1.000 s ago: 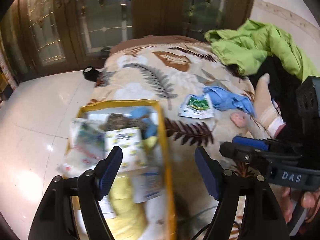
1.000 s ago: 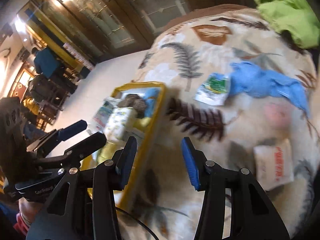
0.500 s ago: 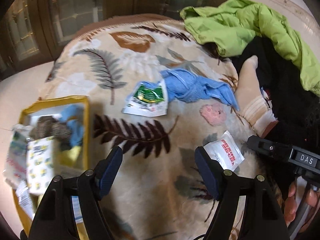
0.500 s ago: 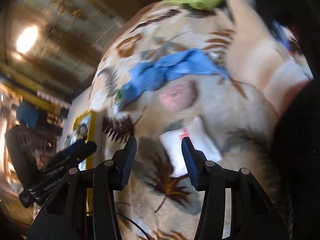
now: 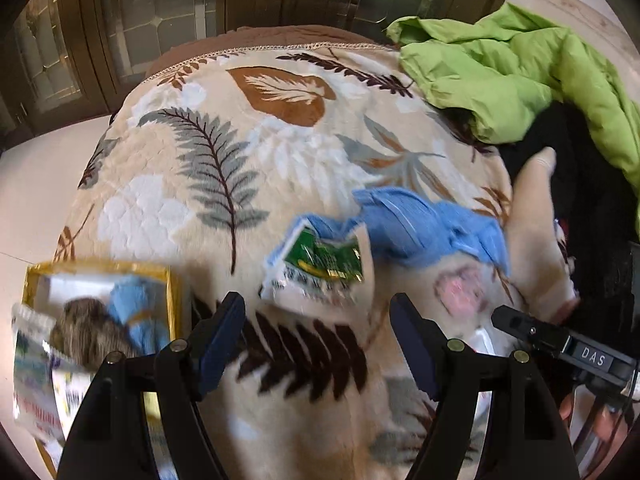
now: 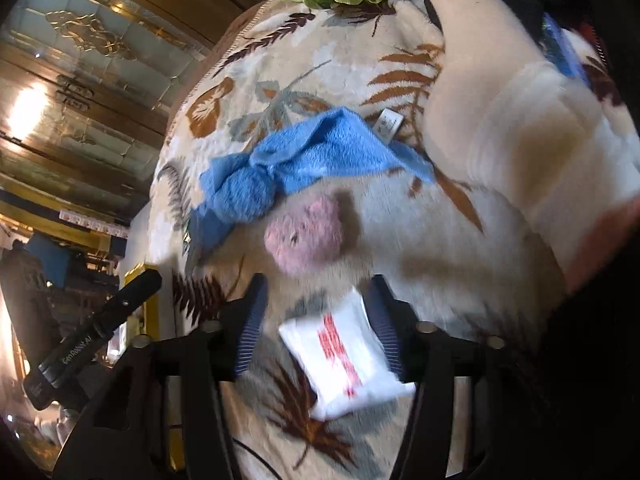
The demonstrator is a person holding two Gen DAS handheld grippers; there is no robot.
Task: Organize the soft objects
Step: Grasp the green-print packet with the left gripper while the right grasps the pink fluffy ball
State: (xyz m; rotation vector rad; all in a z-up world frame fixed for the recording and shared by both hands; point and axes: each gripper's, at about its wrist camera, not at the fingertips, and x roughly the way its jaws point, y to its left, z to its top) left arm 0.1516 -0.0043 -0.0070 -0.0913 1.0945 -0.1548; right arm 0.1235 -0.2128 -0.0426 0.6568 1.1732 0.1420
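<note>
My left gripper (image 5: pixel 316 312) is open and empty above the leaf-print blanket (image 5: pixel 224 168), just short of a green and white packet (image 5: pixel 320 268). A blue towel (image 5: pixel 420 228) lies behind the packet, and a pink soft ball (image 5: pixel 460 290) lies to its right. My right gripper (image 6: pixel 318 312) is open, with a white packet with red print (image 6: pixel 344 360) lying between its fingers on the blanket. The blue towel (image 6: pixel 304 164) and pink ball (image 6: pixel 306 234) lie just beyond it.
A yellow-rimmed box (image 5: pixel 170 280) with several soft items stands at the blanket's left edge. A green jacket (image 5: pixel 512 76) and dark clothes lie at the far right. A cream plush piece (image 6: pixel 520 128) lies right of the towel. The white floor (image 5: pixel 36 184) is to the left.
Both grippers moved forward and right from the box over the blanket. The left closed in on the green packet; the right moved down around the white packet. Both stayed open.
</note>
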